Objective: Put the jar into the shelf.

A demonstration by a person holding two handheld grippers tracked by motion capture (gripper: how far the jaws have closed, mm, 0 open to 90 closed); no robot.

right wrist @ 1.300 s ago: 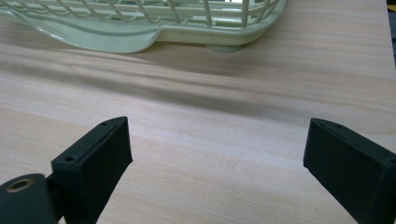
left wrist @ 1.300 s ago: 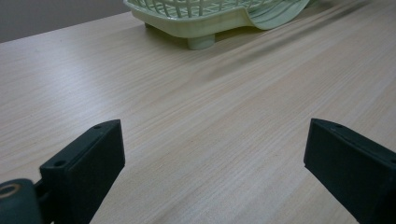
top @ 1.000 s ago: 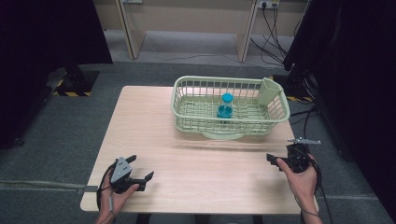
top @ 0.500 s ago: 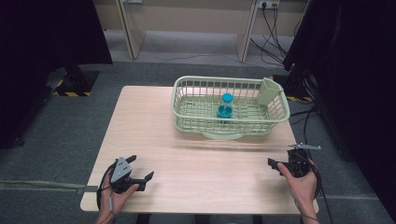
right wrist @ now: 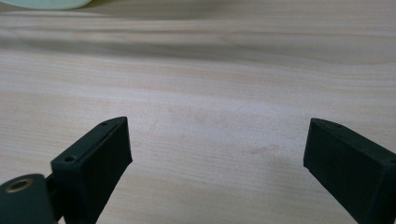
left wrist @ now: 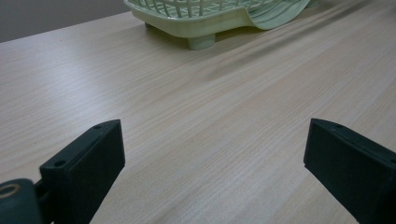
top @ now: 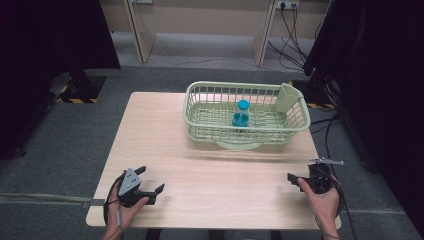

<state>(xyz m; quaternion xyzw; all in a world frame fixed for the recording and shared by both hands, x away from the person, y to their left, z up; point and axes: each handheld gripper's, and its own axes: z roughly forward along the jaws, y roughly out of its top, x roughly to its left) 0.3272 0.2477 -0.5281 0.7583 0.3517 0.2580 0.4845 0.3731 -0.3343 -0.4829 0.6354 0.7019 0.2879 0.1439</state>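
A pale green wire basket (top: 205, 119) stands on its drip tray at the back right of the wooden table (top: 225, 170). Upright inside it is a small blue bottle (top: 240, 116) with a blue cap. A green cup-shaped holder (top: 287, 98) hangs at the basket's right corner. My left gripper (top: 151, 179) rests near the front left edge, open, with nothing between its jaws. My right gripper (top: 305, 175) sits near the front right edge, also open and empty. In the left gripper view my gripper (left wrist: 212, 154) faces the basket's base (left wrist: 201, 21) across bare wood. In the right gripper view my gripper (right wrist: 215, 154) hovers over bare tabletop.
Grey carpet surrounds the table. Wooden furniture legs (top: 140, 35) and cables (top: 295, 45) lie on the floor behind. Dark curtains hang at both sides. Bare wood stretches between the basket and both grippers. A sliver of the tray (right wrist: 42, 3) shows at the top left of the right gripper view.
My right gripper has drawn back a little toward the table's near edge. The left gripper, basket and bottle have stayed put.
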